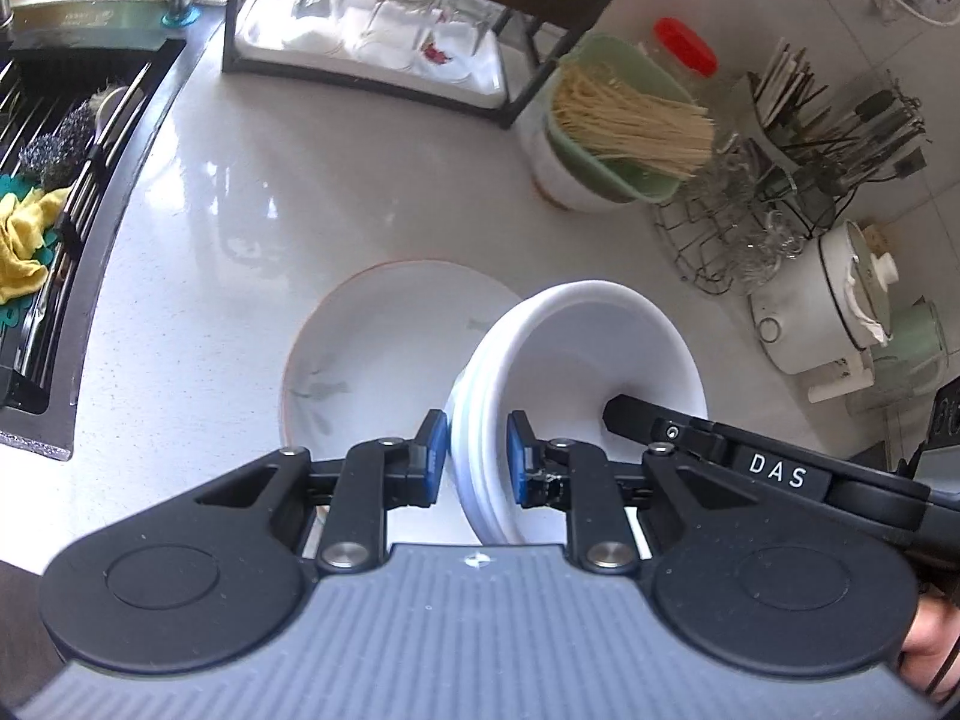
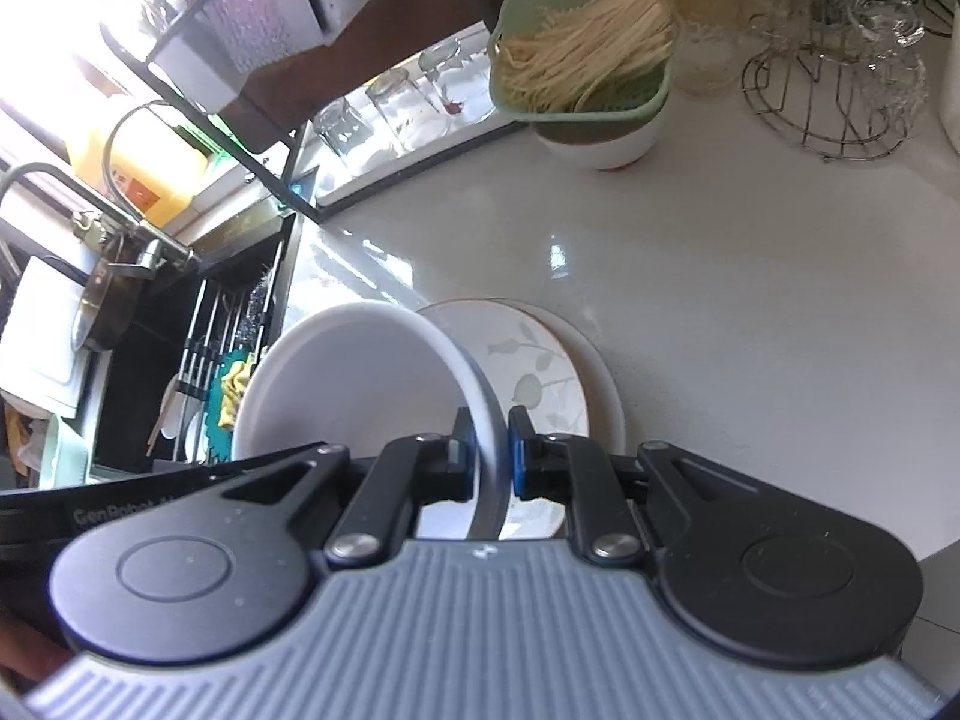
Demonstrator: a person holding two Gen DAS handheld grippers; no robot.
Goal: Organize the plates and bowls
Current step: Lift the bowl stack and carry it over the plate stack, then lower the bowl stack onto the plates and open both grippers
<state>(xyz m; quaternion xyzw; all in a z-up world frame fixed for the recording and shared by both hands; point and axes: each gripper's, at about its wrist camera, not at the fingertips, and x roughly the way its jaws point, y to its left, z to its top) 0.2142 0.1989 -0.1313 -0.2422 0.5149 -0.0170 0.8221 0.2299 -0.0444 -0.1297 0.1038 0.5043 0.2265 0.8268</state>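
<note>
We grip nested white bowls point(image 1: 576, 384) w/ left gripper point(image 1: 477, 450) & right gripper point(image 2: 489, 450) clamped on opposite rims; ceramic probably heavy, slick, fragile.

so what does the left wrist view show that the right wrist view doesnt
Only the left wrist view: the left gripper shut on the rim of the stack of white bowls, a red-lidded jar, a utensil holder and a white pot.

Only the right wrist view: the right gripper shut on the stack's opposite rim, a yellow bottle and the tap.

Both: the bowls, leaf-patterned plates beneath, the green colander of noodles, upturned glasses, the sink.
</note>
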